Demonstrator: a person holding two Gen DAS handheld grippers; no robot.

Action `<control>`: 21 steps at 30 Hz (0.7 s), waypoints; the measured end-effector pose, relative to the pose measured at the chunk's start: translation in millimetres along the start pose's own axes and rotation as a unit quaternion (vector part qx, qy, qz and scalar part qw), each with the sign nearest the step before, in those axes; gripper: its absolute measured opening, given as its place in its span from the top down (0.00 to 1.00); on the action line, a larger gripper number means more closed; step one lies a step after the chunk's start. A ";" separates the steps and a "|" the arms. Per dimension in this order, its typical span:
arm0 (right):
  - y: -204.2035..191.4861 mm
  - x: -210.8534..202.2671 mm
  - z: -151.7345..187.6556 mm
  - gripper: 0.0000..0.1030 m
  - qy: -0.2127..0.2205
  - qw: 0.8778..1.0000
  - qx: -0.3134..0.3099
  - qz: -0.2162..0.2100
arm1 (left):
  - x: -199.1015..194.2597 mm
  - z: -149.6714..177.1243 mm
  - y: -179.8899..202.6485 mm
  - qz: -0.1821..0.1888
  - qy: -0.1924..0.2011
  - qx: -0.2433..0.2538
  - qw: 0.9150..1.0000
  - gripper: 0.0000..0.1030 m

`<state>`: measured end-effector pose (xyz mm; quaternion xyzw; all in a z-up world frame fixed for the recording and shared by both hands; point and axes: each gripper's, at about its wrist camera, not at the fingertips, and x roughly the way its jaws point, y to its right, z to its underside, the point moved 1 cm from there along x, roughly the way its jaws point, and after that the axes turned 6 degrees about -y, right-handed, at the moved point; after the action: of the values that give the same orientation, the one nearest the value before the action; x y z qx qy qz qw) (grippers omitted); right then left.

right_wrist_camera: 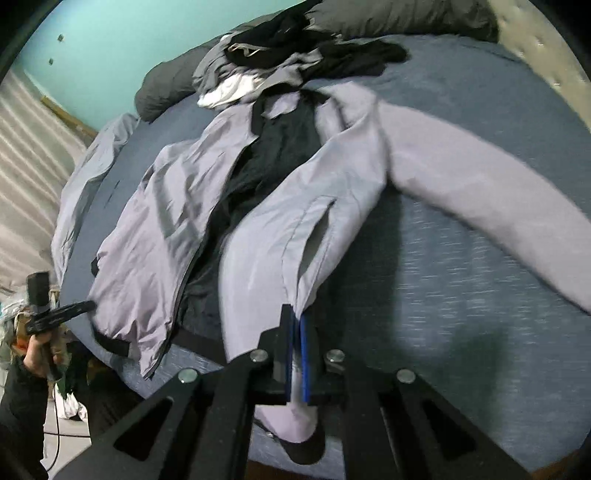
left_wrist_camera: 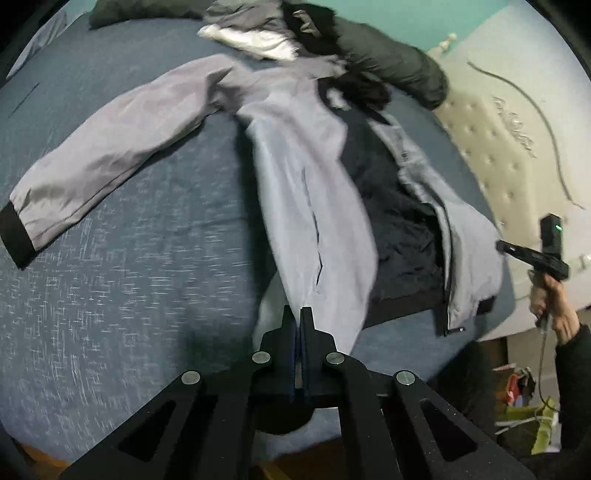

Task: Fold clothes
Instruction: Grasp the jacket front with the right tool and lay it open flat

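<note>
Both grippers, left gripper and right gripper, seemingly pinch the jacket hem.

We see the light grey zip-front jacket with dark lining spread open on the blue woven bedcover, collar toward the far side and hem toward us. Its one sleeve stretches out to the left on the cover in the left wrist view. Beyond the collar sits a heap of grey, white and black garments, with a dark padded pillow beside it to the right. The cream tufted mattress edge lies right of the bedcover. In the right wrist view the other sleeve runs off to the right.
</note>
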<state>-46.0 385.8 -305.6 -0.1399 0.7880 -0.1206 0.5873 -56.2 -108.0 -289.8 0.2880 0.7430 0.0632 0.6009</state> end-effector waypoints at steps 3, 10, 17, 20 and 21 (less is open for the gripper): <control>20.7 -23.3 -3.8 0.97 0.004 1.000 0.018 0.010 | -15.6 10.0 20.7 0.033 0.002 0.000 0.999 0.99; 56.5 -1.4 1.9 0.96 -0.049 0.996 0.057 0.047 | 32.1 21.1 11.3 0.008 -0.050 -0.038 0.998 0.97; 64.1 13.2 2.8 0.88 -0.033 0.990 0.055 0.128 | 29.6 18.7 -12.2 -0.030 -0.028 -0.067 0.997 0.62; 51.7 -2.3 -16.5 0.78 0.019 0.989 0.041 0.141 | 17.7 1.8 -12.5 -0.045 0.005 -0.057 0.997 0.61; 47.6 -6.4 -24.3 0.73 0.037 0.989 0.039 0.135 | 15.9 -5.7 -10.6 -0.051 0.015 -0.051 0.997 0.61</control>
<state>-71.3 433.1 -309.9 -0.0045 0.8155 -0.0760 0.5737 -66.9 -107.3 -306.6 0.2180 0.7614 0.0749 0.6059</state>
